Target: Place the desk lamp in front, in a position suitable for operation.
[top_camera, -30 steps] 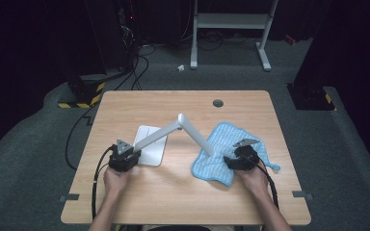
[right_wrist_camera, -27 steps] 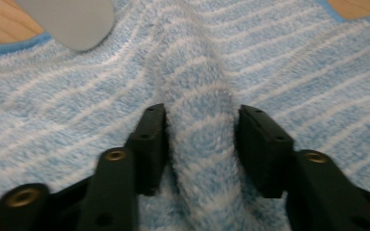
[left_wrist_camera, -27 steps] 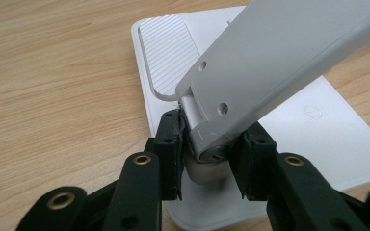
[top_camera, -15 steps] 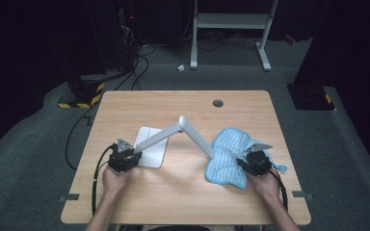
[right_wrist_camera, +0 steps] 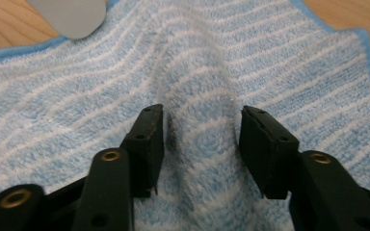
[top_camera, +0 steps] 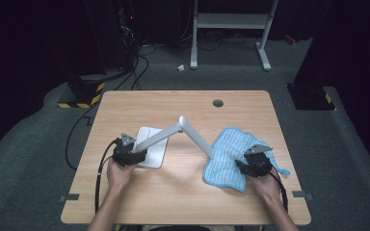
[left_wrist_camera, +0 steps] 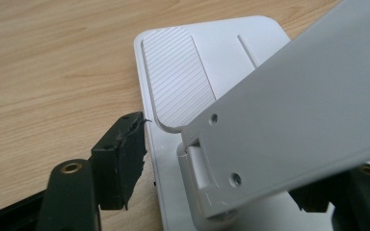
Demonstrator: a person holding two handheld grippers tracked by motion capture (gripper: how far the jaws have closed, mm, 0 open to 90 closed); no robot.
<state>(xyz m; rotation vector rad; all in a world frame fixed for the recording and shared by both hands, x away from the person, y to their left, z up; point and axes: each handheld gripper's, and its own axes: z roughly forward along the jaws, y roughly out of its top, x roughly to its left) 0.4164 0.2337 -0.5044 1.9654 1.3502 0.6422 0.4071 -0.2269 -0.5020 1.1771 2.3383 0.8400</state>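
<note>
The cloth (top_camera: 229,159) lies on the right part of the table (top_camera: 183,202), bunched under the right gripper (top_camera: 255,165), with the tip of the stand's arm (top_camera: 197,137) on its left edge. Compared with a second ago, it is pulled together and sits further right. In the right gripper view a raised fold (right_wrist_camera: 200,139) stands between the jaws, which have just been opening; they are half wide and seem to let it go. The left gripper (left_wrist_camera: 221,192) has also just been opening around the hinge of the stand (left_wrist_camera: 173,82), its jaws wide and the visible one clear. I judge the wiping pauses for a new grip.
</note>
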